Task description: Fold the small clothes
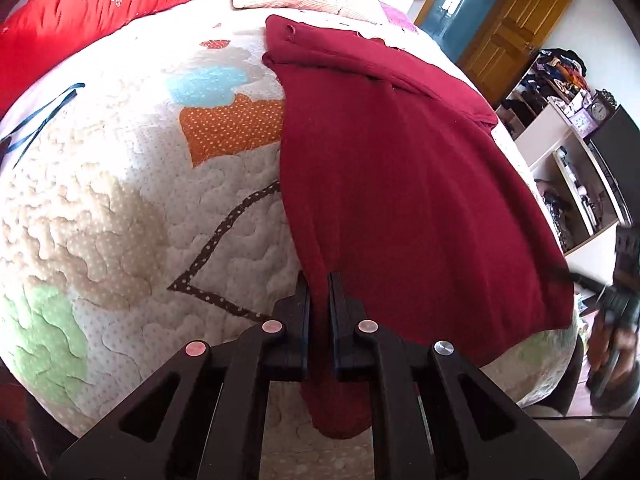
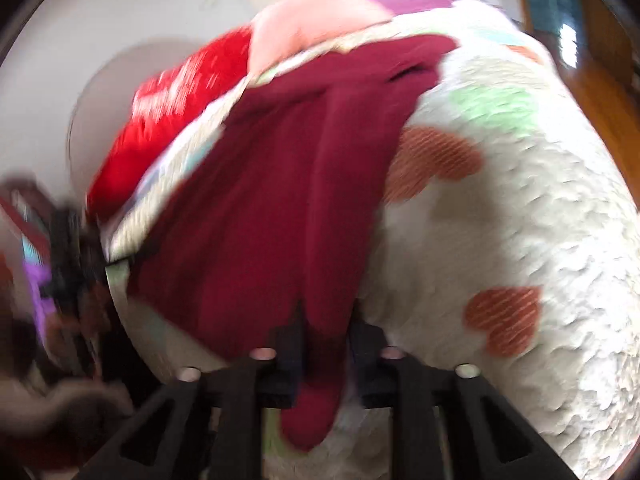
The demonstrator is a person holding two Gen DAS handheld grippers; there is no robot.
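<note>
Your left hand-held gripper (image 1: 319,285) was clamped tight on the near hem corner of the maroon knit garment (image 1: 404,184) — cloth pinched between its fingers, a tail hanging below. Garment lay spread on the quilted bed (image 1: 120,208), collar end toward the red duvet (image 1: 80,12). Your right hand-held gripper (image 2: 328,316) — blurred — stood partly open, the other hem corner between its fingers; grip unclear.
</note>
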